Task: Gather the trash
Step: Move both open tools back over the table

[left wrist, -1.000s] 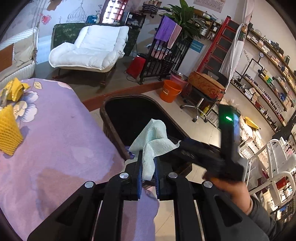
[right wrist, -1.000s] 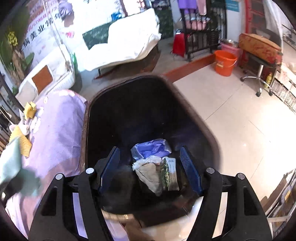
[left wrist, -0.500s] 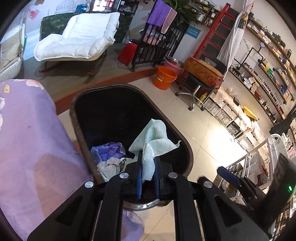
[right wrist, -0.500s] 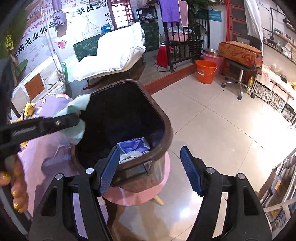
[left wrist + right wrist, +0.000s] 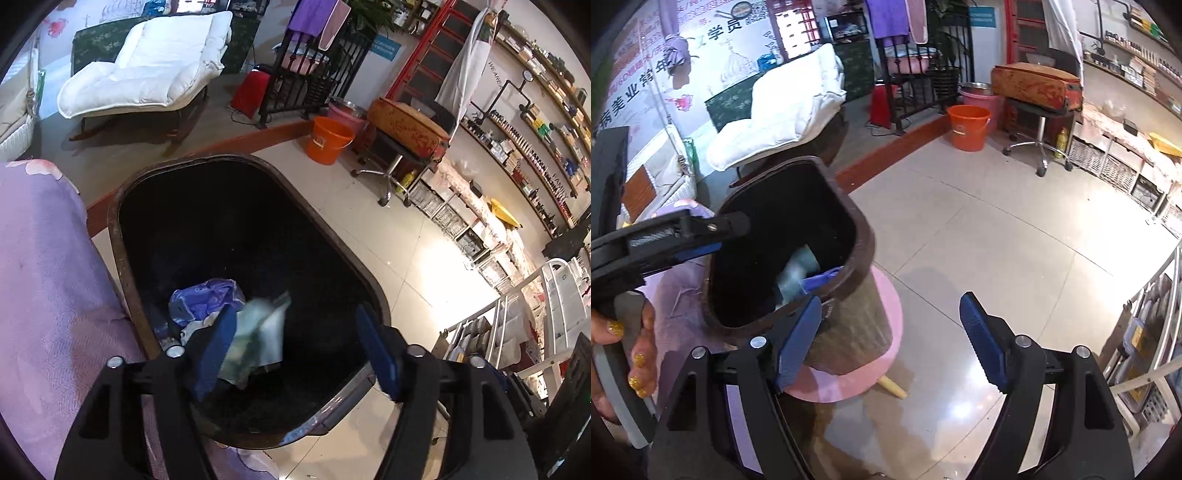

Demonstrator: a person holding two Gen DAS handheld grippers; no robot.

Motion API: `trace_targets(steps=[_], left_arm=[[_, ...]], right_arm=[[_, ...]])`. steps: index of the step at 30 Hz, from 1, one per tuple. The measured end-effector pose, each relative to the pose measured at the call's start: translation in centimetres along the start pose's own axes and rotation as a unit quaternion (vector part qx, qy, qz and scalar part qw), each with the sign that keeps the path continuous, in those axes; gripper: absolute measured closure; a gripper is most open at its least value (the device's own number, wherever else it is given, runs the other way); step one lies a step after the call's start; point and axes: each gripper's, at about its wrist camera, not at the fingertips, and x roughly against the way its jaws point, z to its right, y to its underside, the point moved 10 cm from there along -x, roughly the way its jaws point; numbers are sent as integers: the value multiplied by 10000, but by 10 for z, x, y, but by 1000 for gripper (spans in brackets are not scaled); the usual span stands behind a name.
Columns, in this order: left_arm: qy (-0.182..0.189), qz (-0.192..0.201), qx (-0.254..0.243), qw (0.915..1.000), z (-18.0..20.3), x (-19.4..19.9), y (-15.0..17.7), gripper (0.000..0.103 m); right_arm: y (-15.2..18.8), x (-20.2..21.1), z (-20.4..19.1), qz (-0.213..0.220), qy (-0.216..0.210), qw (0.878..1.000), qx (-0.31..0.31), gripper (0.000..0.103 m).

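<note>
The left hand-held gripper (image 5: 295, 354) has just been opening wide, empty; the pale green cloth (image 5: 258, 339) falls into the bin (image 5: 122, 258), which could tip off its pink stool (image 5: 886, 306) if knocked.

Stool: pink stool (image 5: 849, 380) on the tiled floor (image 5: 997, 240), carrying the trash bin (image 5: 849, 332).
Desk: purple-clothed desk (image 5: 44, 295) just beside the trash bin.

The white wall poster (image 5: 665, 77) at the far left of the right wrist view bears red Chinese characters reading 美业 along its left side, and black characters 学员 higher up. In the left wrist view, the pale wall (image 5: 496, 79) beside the shelves carries upright grey letters "WEARE", and "FAMILY" (image 5: 559, 186) runs along further down. Other print is too small or blurred.
</note>
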Motion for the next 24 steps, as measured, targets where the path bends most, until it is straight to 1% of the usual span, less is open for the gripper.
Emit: trace_targets(steps=[2, 5, 9, 12, 16, 20, 22, 24], left_arm=[[7, 46, -34, 10000, 1, 4, 0, 30], [-98, 230, -159, 9996, 1, 16, 0, 25], [-313, 455, -434, 9975, 3, 36, 1, 22], [-502, 636, -490, 9955, -3, 52, 6, 21], [-658, 832, -437, 9934, -13, 73, 14, 19], [-824, 948, -288, 9917, -34, 95, 27, 19], [-945, 977, -175, 9906, -46, 105, 34, 18], [-1148, 1019, -75, 9881, -62, 117, 42, 17]], right_arm=[[0, 1, 3, 2, 16, 10000, -45, 25], [-1, 1, 3, 17, 19, 10000, -42, 25], [-2, 4, -9, 84, -68, 9999, 63, 25], [-4, 4, -18, 99, -144, 9997, 145, 25], [-7, 5, -34, 139, -296, 9991, 256, 24], [-6, 6, -58, 165, -480, 9977, 454, 24], [-5, 8, -74, 155, -605, 9963, 595, 24], [-3, 11, -91, 175, -730, 9944, 749, 24]])
